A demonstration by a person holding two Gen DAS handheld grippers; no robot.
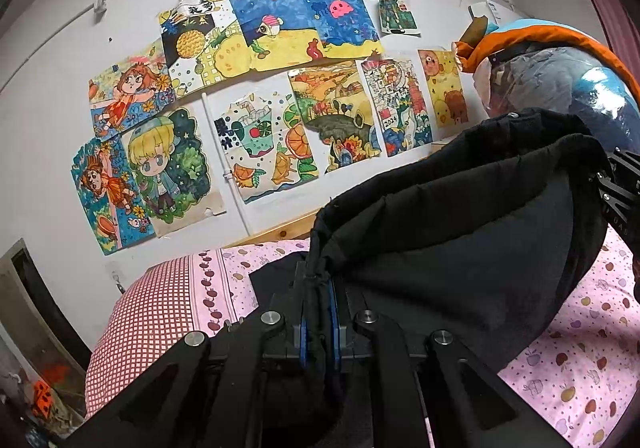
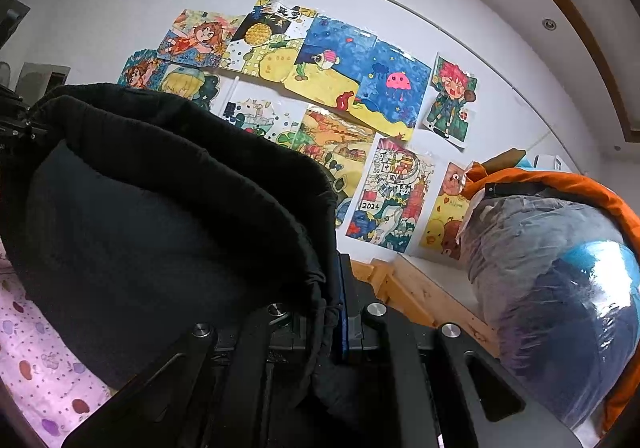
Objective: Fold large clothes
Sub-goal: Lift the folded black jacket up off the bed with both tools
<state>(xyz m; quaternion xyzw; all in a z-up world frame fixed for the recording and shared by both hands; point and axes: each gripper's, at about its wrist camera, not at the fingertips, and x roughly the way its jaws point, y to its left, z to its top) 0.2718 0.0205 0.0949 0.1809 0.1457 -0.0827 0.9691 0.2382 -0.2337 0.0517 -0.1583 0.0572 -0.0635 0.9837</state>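
**Black garment held up between both grippers**

While you look along your left gripper [image 1: 319,288], its jaws are pinched narrow on the gathered edge of the black garment [image 1: 460,224]; the blue pads [image 1: 334,312] press the cloth from both sides; your right gripper [image 2: 338,288] grips the opposite end of the same edge just as tightly, with a drawstring [image 2: 320,332] dangling beside its fingers. The garment hangs between the two grippers as a sagging pouch, lifted above the pink fruit-print sheet [image 1: 580,360]; more dark cloth lies on the sheet just ahead of your left gripper. Beyond that sits a red checked pillow [image 1: 148,312]; to your right a plastic-wrapped bundle [image 2: 552,280] with orange trim rests against the wooden bed frame [image 2: 424,296]; farthest off, children's drawings [image 1: 256,88] cover the white wall [image 1: 48,96].
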